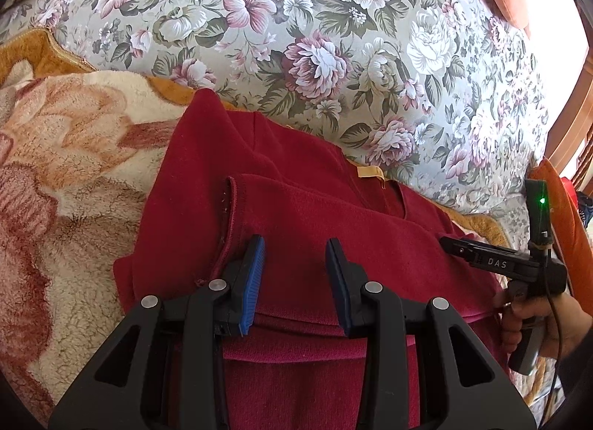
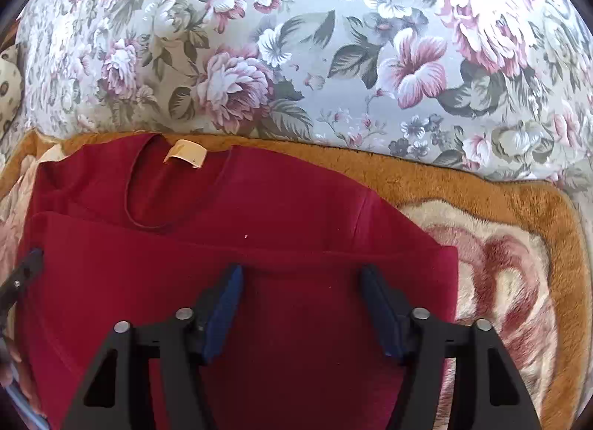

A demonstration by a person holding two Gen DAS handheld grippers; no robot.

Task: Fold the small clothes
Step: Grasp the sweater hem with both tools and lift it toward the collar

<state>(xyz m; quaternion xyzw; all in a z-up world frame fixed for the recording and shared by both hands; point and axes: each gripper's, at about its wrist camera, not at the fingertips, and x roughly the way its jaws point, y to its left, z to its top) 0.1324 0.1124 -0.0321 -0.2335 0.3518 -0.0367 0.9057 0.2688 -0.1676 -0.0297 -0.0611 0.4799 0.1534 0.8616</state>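
1. left tongs (image 1: 294,274): blue pads apart, nothing between them, poised over the left part of the red sweater (image 1: 296,215), near a sleeve folded in across the body.
2. right tongs (image 2: 302,304): pads spread wide and empty, above the folded edge on the right part of the garment. the left wrist view shows this tool held in the person's right hand (image 1: 533,318).
3. the red sweater lies on a fleece blanket (image 2: 500,263) with an orange border, neck opening and cream label (image 2: 185,157) toward a floral cushion (image 2: 296,40) behind it. it looks partly folded, sides already turned in.
4. risk, as i judge it: the knit is thick and layered, so a shallow pinch could catch only the top layer and peel the fold open when lifted.
5. uneven lifting by the 2 tongs would likely skew the next fold, and the plush blanket may drag the underside and bunch it.
6. the cushion sits close behind the collar, so a fold carried too far could ride up against it.
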